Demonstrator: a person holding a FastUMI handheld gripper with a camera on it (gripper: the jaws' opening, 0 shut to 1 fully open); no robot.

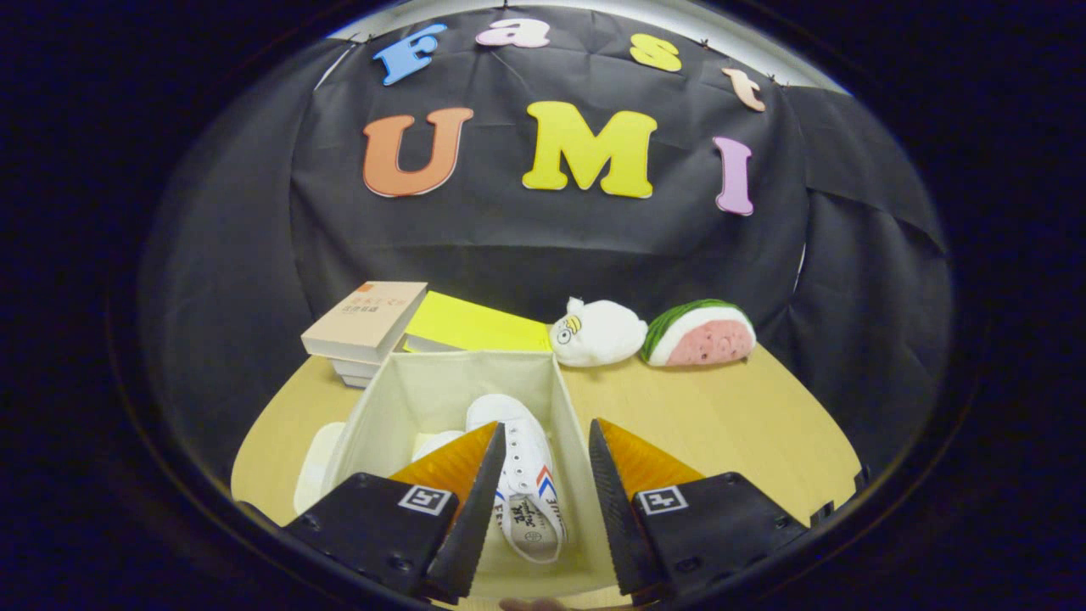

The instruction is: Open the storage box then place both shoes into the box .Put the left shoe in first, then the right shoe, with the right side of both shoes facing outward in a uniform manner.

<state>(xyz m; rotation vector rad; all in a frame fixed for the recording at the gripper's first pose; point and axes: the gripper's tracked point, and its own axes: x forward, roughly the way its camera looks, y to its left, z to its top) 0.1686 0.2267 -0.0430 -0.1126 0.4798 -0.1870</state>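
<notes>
Fingers point(543, 509) stand apart and grasp nothing, poised above the open storage box point(407, 386), where one white canvas shoe point(526, 475) lies between them; any correction should grip its sidewall squarely. Count on the tabletop point(721, 416): one box, two stacked books point(365, 327), one yellow folder point(475, 327), two plush toys point(653, 333); a second shoe cannot be confirmed.

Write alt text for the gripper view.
The open hand-held gripper hovers over an open fabric box holding a white shoe between its fingers. Beyond the box, books and two plush toys lie on the wooden table.
</notes>
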